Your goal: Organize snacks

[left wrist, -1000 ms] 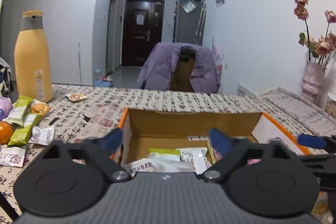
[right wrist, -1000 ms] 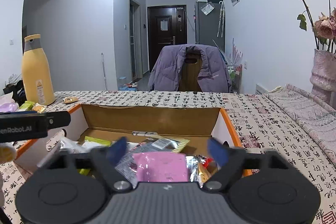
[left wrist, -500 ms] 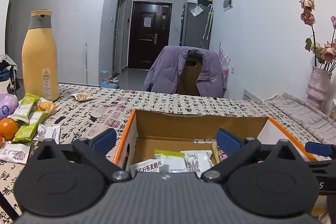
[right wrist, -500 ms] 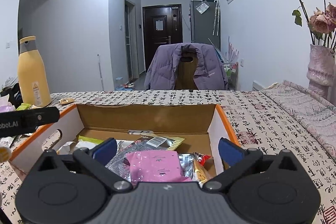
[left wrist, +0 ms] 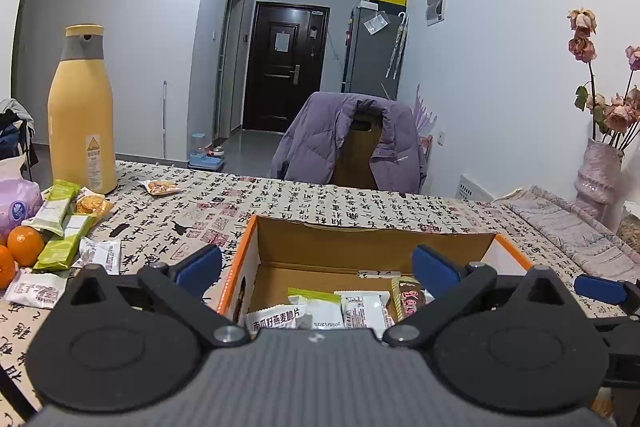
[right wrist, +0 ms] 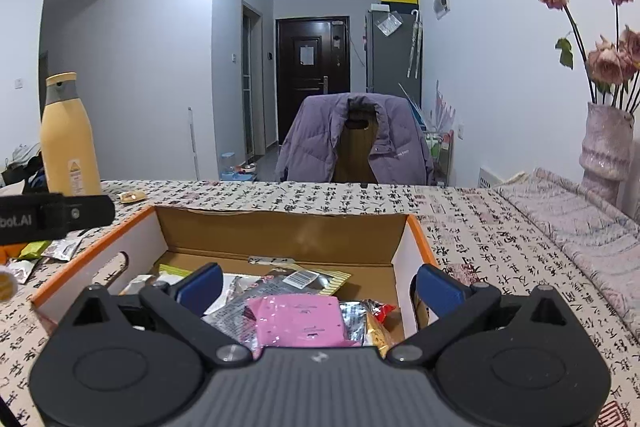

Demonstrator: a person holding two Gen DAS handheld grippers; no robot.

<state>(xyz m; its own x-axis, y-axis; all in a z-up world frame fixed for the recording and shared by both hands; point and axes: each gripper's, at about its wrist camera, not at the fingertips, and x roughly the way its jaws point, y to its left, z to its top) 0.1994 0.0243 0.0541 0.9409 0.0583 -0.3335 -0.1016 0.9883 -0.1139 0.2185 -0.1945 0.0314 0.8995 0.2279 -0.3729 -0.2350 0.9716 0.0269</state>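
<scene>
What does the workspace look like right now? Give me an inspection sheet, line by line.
Surface: table under a calligraphy-print cloth.
Job's things: open cardboard box holding packets, a pink packet on top; loose snack packets lie on the cloth left of the box.
Clutter: tall yellow bottle, oranges, purple tissue pack.
Grippers: left gripper open, empty, over the box's left wall; right gripper open, empty, over the box.
Cables: nothing seen.
Surroundings: chair draped with a purple jacket, vase of dried flowers, dark door.
</scene>
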